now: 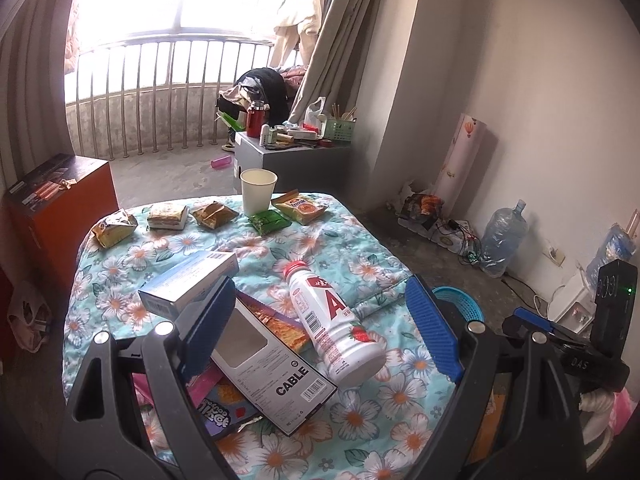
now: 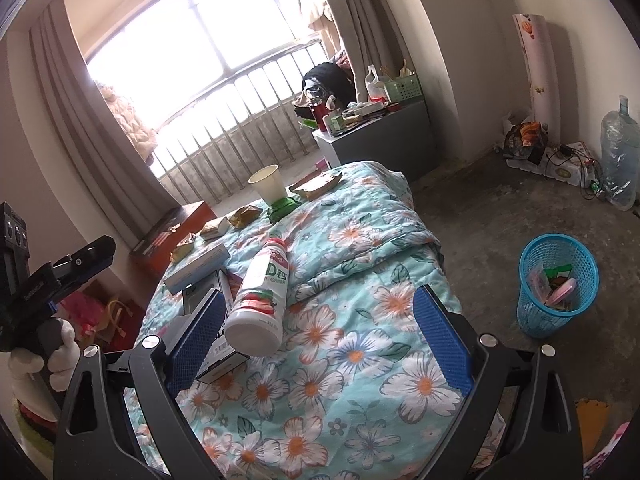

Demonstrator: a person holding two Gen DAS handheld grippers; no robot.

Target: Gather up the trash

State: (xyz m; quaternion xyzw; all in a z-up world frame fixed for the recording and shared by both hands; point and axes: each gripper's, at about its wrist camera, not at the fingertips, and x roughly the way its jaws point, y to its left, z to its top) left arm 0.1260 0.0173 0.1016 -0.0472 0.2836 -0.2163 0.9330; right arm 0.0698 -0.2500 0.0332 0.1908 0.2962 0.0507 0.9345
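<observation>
1. Hovering low over the flowered quilt (image 2: 352, 360), both tools point down at the litter. The left hand-held gripper (image 1: 320, 320) has its blue pads spread wide, with nothing pinched. The right hand-held gripper (image 2: 320, 340) is spread just as wide and is also empty.
2. Lying on its side between the left pads is the white strawberry drink bottle (image 1: 336, 320), red cap away from the person. It looks like the next piece to go, since it sits squarely in front of both tools.
3. Just left of the bottle, a black-and-white "CABLE" box (image 1: 276, 376) overlaps some colourful flat wrappers. A pale blue carton (image 1: 188, 284) rests partly on the pile, close to the left pad. Heaped this way, they will probably have to be lifted one at a time.
4. Farther up the quilt stands an upright paper cup (image 1: 258, 192). Beside it, a row of crumpled snack packets (image 1: 168, 218) runs across the far edge, well apart from the tools.
5. On the floor to the right of the bed stands the blue mesh bin (image 2: 556, 284), already holding a few wrappers. It is near enough, I judge, for the right side to drop things in.
6. Beyond are a cluttered grey cabinet (image 1: 288, 156) and the bright railed window.
</observation>
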